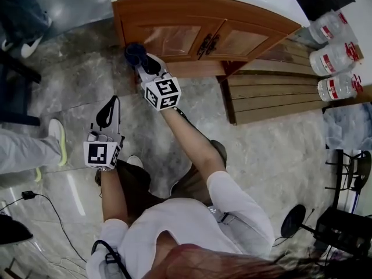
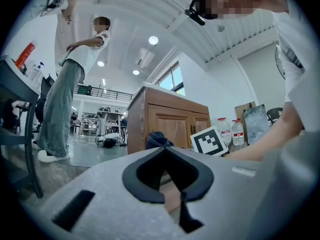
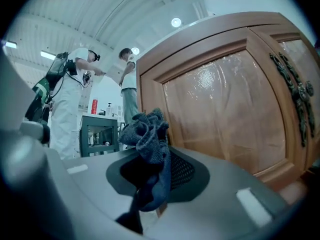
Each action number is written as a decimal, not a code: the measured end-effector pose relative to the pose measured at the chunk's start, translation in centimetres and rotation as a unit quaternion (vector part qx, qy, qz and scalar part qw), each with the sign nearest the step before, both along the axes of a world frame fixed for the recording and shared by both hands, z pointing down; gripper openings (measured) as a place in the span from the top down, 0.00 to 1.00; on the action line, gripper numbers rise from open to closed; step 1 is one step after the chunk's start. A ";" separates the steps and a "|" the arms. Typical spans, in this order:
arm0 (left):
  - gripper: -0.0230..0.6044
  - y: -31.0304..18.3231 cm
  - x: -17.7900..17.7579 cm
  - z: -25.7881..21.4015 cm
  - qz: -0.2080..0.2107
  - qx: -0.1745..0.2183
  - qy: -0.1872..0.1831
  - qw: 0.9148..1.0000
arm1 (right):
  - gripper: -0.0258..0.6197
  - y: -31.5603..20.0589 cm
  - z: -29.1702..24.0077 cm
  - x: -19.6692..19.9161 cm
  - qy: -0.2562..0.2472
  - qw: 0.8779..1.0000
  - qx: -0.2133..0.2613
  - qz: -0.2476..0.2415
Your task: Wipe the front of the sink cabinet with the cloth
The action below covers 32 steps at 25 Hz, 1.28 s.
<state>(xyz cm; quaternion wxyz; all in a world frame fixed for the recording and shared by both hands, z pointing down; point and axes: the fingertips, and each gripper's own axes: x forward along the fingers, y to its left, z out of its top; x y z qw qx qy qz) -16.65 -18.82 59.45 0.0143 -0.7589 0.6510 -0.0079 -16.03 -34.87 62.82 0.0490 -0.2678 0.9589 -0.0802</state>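
Poking from the right claw [image 1: 143,64], bunched cloth [image 3: 146,134] points at cabinet [image 3: 225,109]

A glossy grey marbled floor [image 1: 279,156] spreads under a white ribbed ceiling [image 2: 125,14] lit by round recessed lamps [image 2: 153,40]. High windows [image 2: 172,80] break the white wall [image 2: 220,94] (daylight shows through them), and a railed mezzanine [image 2: 100,91] runs at the back. Slatted wooden planks [image 1: 273,92] lie on the floor near large water bottles [image 1: 334,57]; a grey metal table [image 3: 98,119] stands further off.
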 end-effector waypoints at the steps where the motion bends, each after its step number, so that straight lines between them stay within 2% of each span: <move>1: 0.96 0.0 0.0 0.1 0.001 -0.001 -0.001 1.000 | 0.81 -0.1 0.1 0.1 0.002 1.000 0.002 0.000; 6: 0.96 -0.3 -0.2 0.2 0.001 -0.004 -0.005 1.000 | 0.81 -1.1 1.3 2.6 0.005 1.000 -0.009 0.026; 12: 0.95 -1.0 0.0 0.5 0.010 -0.004 -0.003 1.000 | 0.81 -4.8 3.4 9.7 0.007 0.994 -0.029 0.103; 17: 0.96 -1.7 0.6 0.8 0.018 -0.007 -0.003 1.000 | 0.81 -7.4 4.4 15.7 0.018 0.987 -0.032 0.157; 25: 0.96 -2.3 1.0 1.1 0.022 -0.010 -0.001 1.000 | 0.81 -9.9 5.2 23.8 0.038 0.976 -0.028 0.213; 32: 0.96 -2.6 0.5 1.4 0.019 -0.012 0.001 1.000 | 0.81 -13.3 4.7 31.3 0.008 0.957 -0.043 0.287</move>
